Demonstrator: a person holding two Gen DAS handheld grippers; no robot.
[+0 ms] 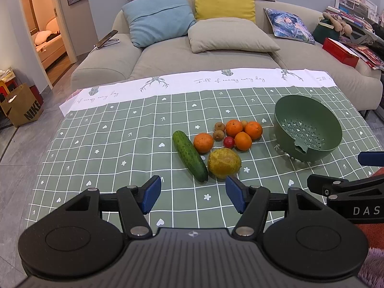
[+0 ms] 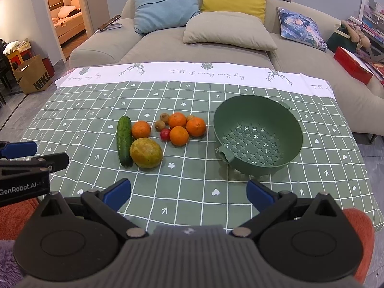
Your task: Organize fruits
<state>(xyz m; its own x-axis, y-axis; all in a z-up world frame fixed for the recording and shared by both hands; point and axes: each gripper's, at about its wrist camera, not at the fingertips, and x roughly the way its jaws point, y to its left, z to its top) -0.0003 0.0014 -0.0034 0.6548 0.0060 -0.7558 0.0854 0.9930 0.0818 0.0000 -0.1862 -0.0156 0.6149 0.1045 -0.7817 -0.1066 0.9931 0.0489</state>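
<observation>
Checked tablecloth (image 2: 192,192), four oranges (image 2: 178,135), one cucumber (image 2: 124,140), one colander (image 2: 258,134)

1. I count four oranges (image 2: 141,129), (image 2: 177,120), (image 2: 196,126), (image 2: 179,135) in the cluster on the table.
2. I see one cucumber (image 2: 124,141).
3. One yellow-green mango (image 2: 146,153).
4. One small red fruit (image 2: 165,135).
5. Three small brown fruits (image 2: 164,117), (image 2: 159,125), (image 2: 190,117), the third mostly hidden behind the oranges.
6. One green colander (image 2: 258,135).
7. On the sofa I count five cushions (image 2: 165,6).
8. Two grippers in my views: left gripper (image 1: 193,193) and right gripper (image 2: 188,193).
</observation>
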